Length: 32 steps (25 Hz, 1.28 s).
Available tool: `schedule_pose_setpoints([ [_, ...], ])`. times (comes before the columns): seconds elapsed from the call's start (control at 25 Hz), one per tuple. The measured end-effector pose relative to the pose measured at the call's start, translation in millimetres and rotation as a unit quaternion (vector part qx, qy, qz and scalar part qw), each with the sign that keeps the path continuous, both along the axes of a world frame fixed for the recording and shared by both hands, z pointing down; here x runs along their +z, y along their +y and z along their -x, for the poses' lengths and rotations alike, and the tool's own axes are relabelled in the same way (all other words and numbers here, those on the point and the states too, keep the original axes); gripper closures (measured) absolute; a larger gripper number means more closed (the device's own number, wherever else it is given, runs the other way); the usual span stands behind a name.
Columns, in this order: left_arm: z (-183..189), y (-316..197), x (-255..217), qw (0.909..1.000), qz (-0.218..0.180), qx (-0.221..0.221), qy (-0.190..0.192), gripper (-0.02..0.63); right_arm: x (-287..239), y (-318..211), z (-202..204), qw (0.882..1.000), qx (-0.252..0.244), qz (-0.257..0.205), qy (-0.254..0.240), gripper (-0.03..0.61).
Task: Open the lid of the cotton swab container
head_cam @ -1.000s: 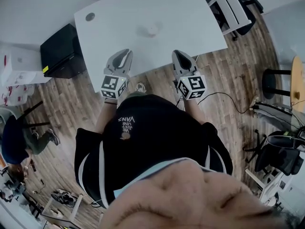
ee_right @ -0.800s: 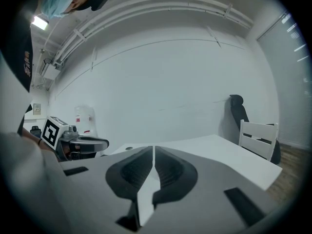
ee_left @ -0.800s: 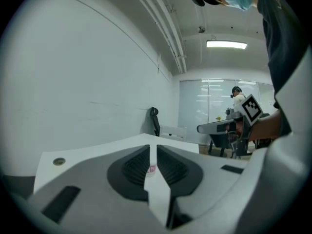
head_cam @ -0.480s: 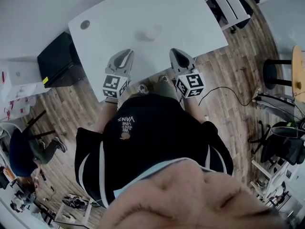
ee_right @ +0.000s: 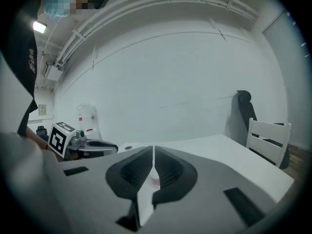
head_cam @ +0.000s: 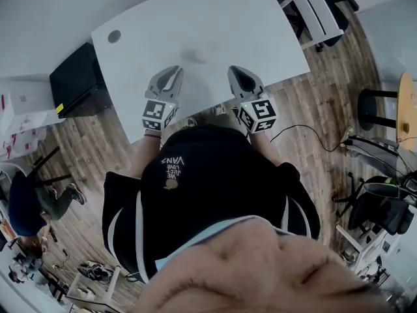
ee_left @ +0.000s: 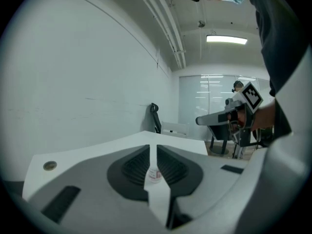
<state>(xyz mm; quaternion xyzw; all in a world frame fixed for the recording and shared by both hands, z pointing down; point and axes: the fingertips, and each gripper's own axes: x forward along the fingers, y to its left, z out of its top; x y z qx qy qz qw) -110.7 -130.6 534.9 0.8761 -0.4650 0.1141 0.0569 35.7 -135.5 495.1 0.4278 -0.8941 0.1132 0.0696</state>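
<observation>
White worktop (head_cam: 228, 18) fills the top of the head view, with a grey cable port (head_cam: 114, 36) near its left corner. Wood-plank floor (head_cam: 326, 103) lies all around. There's a black cabinet (head_cam: 78, 80) on the left and a white chair (head_cam: 313, 8) at the right corner. The wall (ee_left: 73, 82) is plain white, one strip light (ee_left: 226, 40) is glowing, and a glass partition (ee_left: 204, 101) stands beyond.

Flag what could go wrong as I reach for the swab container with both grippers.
1. The left gripper and the right gripper are both shut. Unless the jaws open first, they would likely knock the cotton swab container rather than grip it.
2. The container looks small and stands alone on the smooth white table. Working at its top without a firm hold may tip or slide it.
</observation>
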Motion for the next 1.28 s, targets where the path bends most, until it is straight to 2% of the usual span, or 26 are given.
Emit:
schedule_pose_setpoints([
  [0.44, -10.1, -27.5, 9.1, 0.9999, -0.007, -0.003, -0.009, 0.592, 2.4, -15.9, -1.5, 1.000, -0.028, 0.004, 0.001, 0.565],
  [0.8, -22.0, -38.4, 20.2, 0.9999, 0.002, 0.010, -0.010, 0.587, 4.9, -19.5, -6.0, 0.999, -0.038, 0.010, 0.001, 0.565],
  [0.96, -25.6, -41.8, 32.4, 0.9996, 0.022, 0.014, -0.013, 0.512, 7.9, -19.5, -8.3, 0.999, -0.039, 0.016, 0.003, 0.565],
  [1.28, -38.5, -48.1, 55.0, 0.9983, 0.037, 0.038, -0.024, 0.409, 12.0, -22.1, -15.4, 0.999, -0.034, 0.019, 0.006, 0.565],
])
